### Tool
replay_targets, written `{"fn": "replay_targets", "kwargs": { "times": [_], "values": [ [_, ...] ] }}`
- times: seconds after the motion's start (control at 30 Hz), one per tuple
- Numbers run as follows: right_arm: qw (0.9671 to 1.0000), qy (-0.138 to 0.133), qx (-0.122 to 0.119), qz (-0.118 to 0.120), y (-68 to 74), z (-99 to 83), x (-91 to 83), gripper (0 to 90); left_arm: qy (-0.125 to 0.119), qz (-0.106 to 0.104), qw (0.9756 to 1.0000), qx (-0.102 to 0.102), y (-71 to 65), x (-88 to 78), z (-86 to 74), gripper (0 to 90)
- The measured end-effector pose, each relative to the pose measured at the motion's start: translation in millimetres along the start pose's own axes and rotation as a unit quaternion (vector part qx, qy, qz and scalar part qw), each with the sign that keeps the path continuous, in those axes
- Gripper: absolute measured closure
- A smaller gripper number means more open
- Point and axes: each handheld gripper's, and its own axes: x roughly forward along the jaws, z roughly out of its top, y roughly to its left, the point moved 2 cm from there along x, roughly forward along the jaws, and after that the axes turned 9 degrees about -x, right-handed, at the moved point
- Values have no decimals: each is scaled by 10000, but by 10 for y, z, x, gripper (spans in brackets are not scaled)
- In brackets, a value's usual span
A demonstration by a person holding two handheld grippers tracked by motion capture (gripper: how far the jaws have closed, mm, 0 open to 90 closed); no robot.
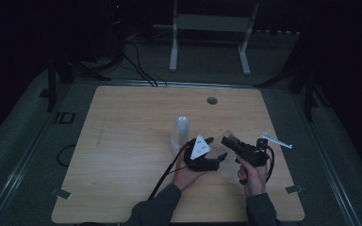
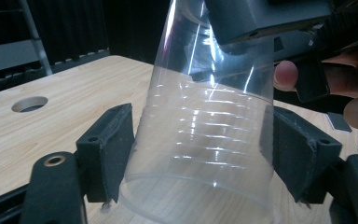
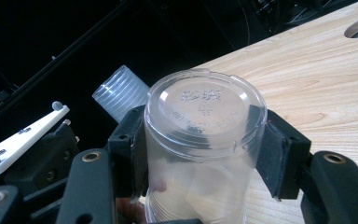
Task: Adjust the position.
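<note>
Clear plastic cup (image 3: 200, 154) held above bench (image 1: 122, 141) at its near right, base toward right gripper's camera. Right gripper (image 3: 200, 144) pinches its sides. Left gripper (image 2: 200, 154) spread around cup's wide end, pads (image 2: 112, 149) just beside wall. Second ribbed cup (image 1: 180, 134) behind.

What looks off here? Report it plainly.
The clear ribbed plastic cup is off the table, tilted, base toward the right claw, which grips it; the left claw flanks its open rim. A second clear cup stands upright. No spill or damage shows.
</note>
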Motion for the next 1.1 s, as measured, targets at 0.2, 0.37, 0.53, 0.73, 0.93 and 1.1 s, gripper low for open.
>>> {"fn": "replay_targets", "kwargs": {
  "times": [0.2, 0.37, 0.53, 0.73, 0.93, 1.1],
  "values": [
    [10000, 13, -7, 3, -6, 1, -6, 409, 15, -21, 10000, 22, 0, -3, 1, 295],
    [10000, 36, -21, -11, -7, 1, -5, 389, 30, -40, 10000, 35, 1, -7, 1, 305],
    [9999, 55, -98, -20, 0, 4, -11, 366, 38, -63, 10000, 57, 7, -17, 4, 308],
    [9998, 93, -202, 5, 18, -2, -41, 327, 44, 10, 10000, 74, 50, -50, 20, 310],
    [9994, 146, -324, 38, 34, -6, -86, 319, 36, 58, 10000, 65, 79, -71, 35, 312],
    [9990, 169, -405, 60, 41, -17, -130, 319, 34, 81, 9999, 102, 80, -86, 42, 312]
  ]
}}
